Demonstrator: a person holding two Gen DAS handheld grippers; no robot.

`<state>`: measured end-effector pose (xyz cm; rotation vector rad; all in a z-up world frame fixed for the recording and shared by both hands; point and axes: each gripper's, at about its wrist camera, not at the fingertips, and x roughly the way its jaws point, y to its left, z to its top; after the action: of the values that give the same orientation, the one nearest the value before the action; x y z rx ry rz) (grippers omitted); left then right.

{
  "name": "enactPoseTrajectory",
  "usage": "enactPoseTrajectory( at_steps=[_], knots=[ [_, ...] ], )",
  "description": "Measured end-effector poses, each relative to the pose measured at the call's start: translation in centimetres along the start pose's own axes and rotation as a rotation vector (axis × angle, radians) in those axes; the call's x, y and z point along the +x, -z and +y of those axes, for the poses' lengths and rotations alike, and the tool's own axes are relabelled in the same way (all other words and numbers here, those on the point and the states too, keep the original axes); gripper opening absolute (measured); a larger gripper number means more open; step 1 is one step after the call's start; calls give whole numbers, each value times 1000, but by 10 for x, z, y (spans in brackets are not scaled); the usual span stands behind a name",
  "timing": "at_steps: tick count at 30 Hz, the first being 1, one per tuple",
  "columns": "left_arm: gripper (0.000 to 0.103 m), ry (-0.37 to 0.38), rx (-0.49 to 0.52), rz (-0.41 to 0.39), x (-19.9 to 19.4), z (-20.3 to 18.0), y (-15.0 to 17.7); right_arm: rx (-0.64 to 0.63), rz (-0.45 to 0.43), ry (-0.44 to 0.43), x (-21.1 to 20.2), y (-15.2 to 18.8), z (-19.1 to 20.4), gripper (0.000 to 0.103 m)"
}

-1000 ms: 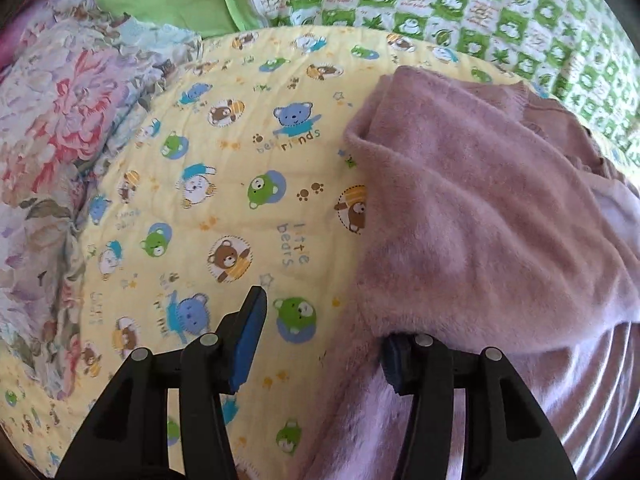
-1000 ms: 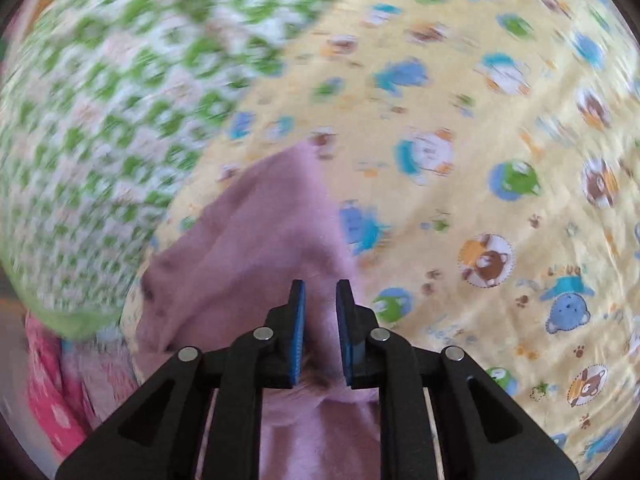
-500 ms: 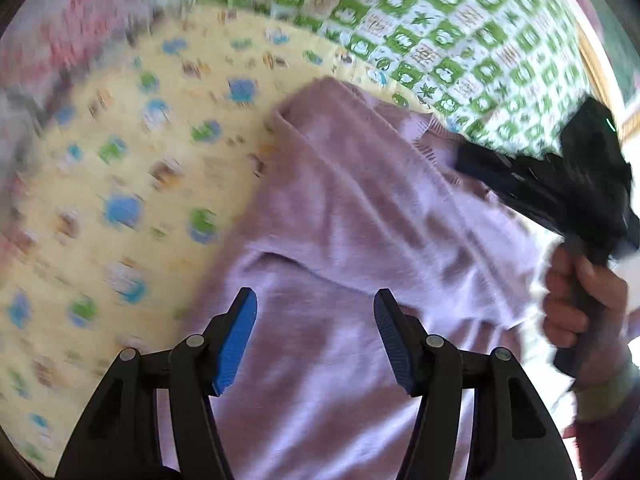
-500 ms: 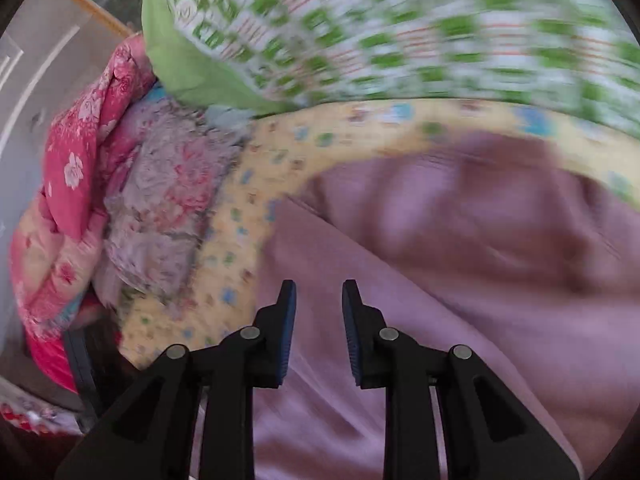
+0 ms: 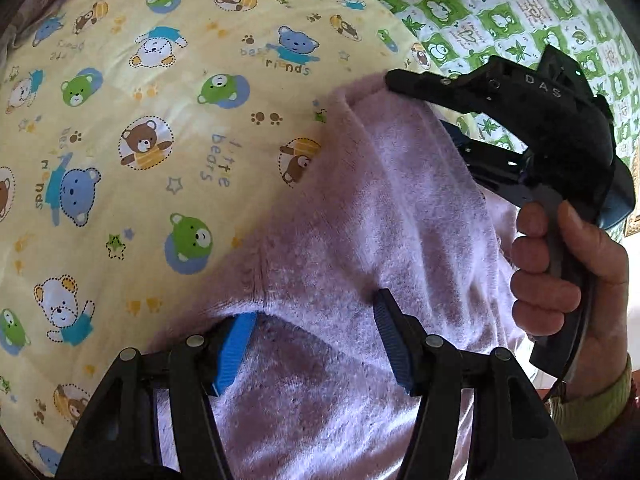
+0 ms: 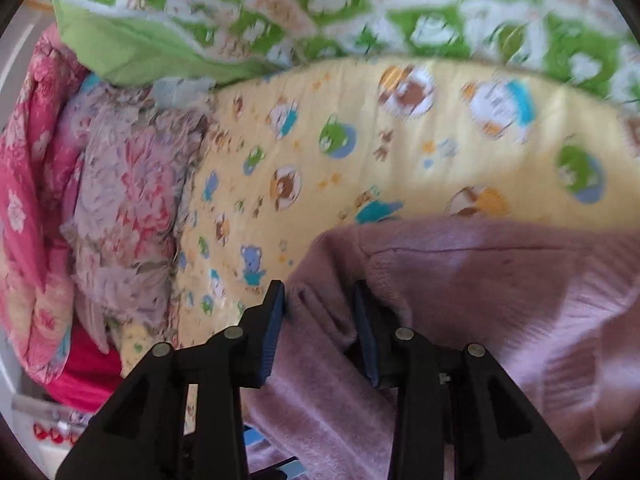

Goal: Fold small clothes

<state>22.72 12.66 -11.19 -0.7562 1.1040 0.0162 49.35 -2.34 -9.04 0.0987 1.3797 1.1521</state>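
Note:
A fuzzy lilac garment (image 5: 384, 216) lies on a yellow bear-print blanket (image 5: 152, 120). My left gripper (image 5: 316, 344) is open, its blue pads spread over the garment's near folded edge, the left pad partly under the fabric. My right gripper (image 6: 320, 332) is open with a fold of the garment (image 6: 460, 280) between its pads. In the left wrist view the right gripper (image 5: 404, 84) reaches onto the garment's far corner, held by a hand (image 5: 560, 276).
A green frog-print quilt (image 5: 500, 12) lies beyond the blanket and also shows in the right wrist view (image 6: 360, 4). Floral pink and grey bedding (image 6: 112, 200) is piled to the left in the right wrist view.
The right gripper's jaws have opened wider and moved onto the garment's far corner. The left gripper has shifted over the near edge and stays open. Both views swung during the move.

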Motion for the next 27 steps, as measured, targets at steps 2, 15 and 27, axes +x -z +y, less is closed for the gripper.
enactPoseTrajectory(
  at_steps=[2,15,27],
  knots=[
    [60,-8,13,-4,2,-4,4,-24,15,-15,2,-1,4,25],
    [28,-87,92,-73,1,-7,-7,-144,-141,31,2,-23,16,12],
    [38,-54,191,-52,-26,-20,12,-4,-488,39,-170,80,-34,47]
  ],
)
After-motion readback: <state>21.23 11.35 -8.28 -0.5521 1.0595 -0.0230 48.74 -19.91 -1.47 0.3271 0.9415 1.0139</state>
